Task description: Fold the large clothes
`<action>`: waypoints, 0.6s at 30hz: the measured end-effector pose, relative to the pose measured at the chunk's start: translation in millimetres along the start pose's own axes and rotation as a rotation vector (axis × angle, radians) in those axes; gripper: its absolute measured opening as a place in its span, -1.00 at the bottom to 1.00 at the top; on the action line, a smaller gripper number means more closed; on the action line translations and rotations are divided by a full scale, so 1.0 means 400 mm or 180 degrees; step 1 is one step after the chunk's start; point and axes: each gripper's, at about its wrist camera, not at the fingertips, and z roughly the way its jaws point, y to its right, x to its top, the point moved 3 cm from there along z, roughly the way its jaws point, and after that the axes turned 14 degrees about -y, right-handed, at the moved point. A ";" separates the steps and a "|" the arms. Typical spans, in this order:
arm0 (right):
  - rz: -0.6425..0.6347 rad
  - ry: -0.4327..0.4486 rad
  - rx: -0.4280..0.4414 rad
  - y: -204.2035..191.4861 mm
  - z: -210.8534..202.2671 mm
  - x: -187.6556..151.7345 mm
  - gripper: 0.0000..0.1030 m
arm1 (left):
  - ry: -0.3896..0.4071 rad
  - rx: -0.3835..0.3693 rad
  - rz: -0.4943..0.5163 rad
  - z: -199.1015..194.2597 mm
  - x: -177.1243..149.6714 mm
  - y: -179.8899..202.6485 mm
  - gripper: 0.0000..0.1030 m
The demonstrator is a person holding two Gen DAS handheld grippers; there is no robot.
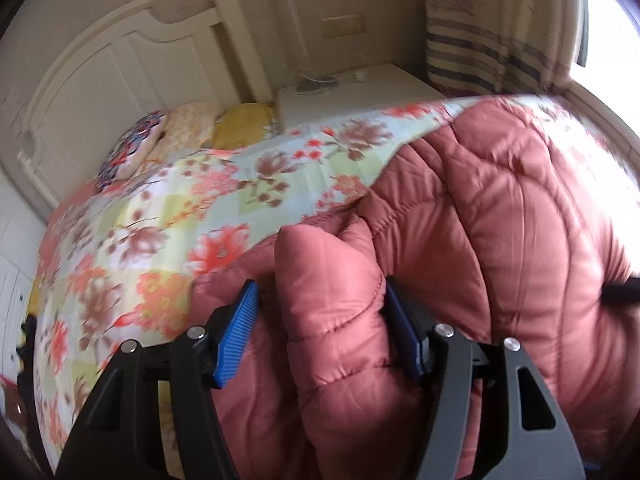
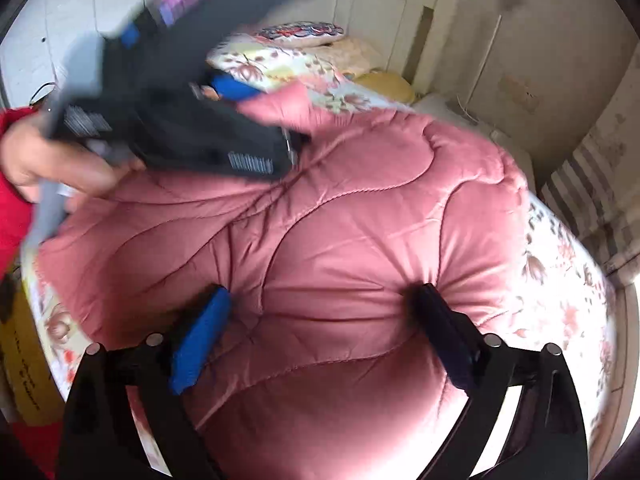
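1. The big pink quilt lies in a puffy heap on the bed with the flowery cover. It fills most of the near side of the bed.
2. The left claw is about half open and pinches a thick fold of the quilt between its blue pads.
3. The right claw is wide open. Its tips press into the quilt on both sides of a soft bump, but it does not look like it has hold of anything.
4. I think the job now is to lay one half over the other. To do it well, keep the left pinch tight, grab an edge with the right claw, and pull flat.
5. The left claw has labels on its side in the right view, but they are too blurry to read.
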 end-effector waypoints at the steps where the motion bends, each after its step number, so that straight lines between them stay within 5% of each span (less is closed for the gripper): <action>1: -0.0007 -0.0031 -0.0052 -0.006 -0.003 -0.001 0.81 | 0.0014 0.0022 -0.0053 -0.025 -0.005 -0.005 0.22; 8: 0.0061 -0.0065 0.0038 0.023 0.013 -0.004 0.83 | 0.0421 0.0689 -0.0902 -0.282 -0.205 -0.036 0.40; 12: 0.0087 -0.0064 0.0035 0.000 0.025 0.008 0.84 | 0.0110 0.0673 -0.0921 -0.199 -0.261 0.007 0.39; 15: 0.0102 -0.0062 0.0059 -0.005 0.023 0.004 0.84 | -0.0222 0.1049 -0.0962 -0.077 -0.264 -0.006 0.37; 18: 0.0056 -0.0010 0.0062 -0.006 0.031 -0.006 0.84 | -0.0368 0.0865 -0.1101 -0.011 -0.270 -0.035 0.38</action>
